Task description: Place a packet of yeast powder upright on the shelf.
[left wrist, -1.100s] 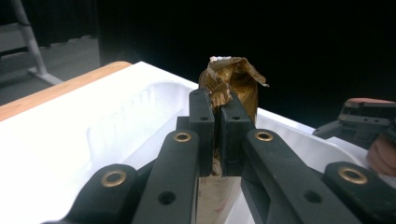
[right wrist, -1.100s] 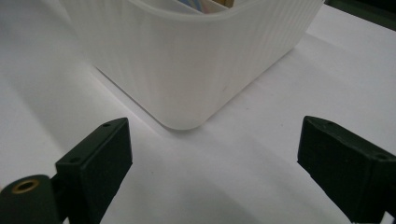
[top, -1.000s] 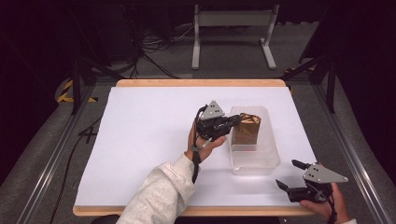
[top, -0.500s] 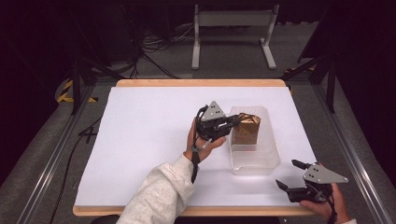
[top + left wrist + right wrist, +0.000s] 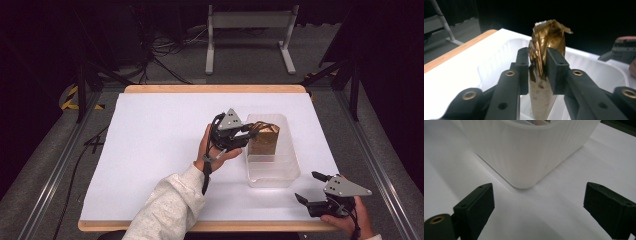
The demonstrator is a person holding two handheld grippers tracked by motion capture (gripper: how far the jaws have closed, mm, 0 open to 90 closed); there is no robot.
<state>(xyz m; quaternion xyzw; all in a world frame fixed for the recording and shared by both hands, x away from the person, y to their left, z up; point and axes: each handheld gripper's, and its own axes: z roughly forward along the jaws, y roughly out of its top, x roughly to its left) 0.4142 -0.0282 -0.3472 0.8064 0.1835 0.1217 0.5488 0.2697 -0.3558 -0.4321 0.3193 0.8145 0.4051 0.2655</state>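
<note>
Left tongs (image 5: 537,72) pinching crumpled top of gold packet (image 5: 544,65), packet standing upright inside clear tub (image 5: 272,167) on counter (image 5: 150,145). Right tongs (image 5: 537,207) resting spread wide, gripping nothing, near tub's corner. Advice: be lowering straight, keeping pinch firm until base is sitting flat, avoiding tub wall.

**Camera arrangement**

From above the near edge, we look forward and down over the whole table (image 5: 150,150). Each gripper view sits close, sighting along its jaws. We find the translucent bin (image 5: 272,172) (image 5: 599,72) (image 5: 529,152) in all three views.
</note>
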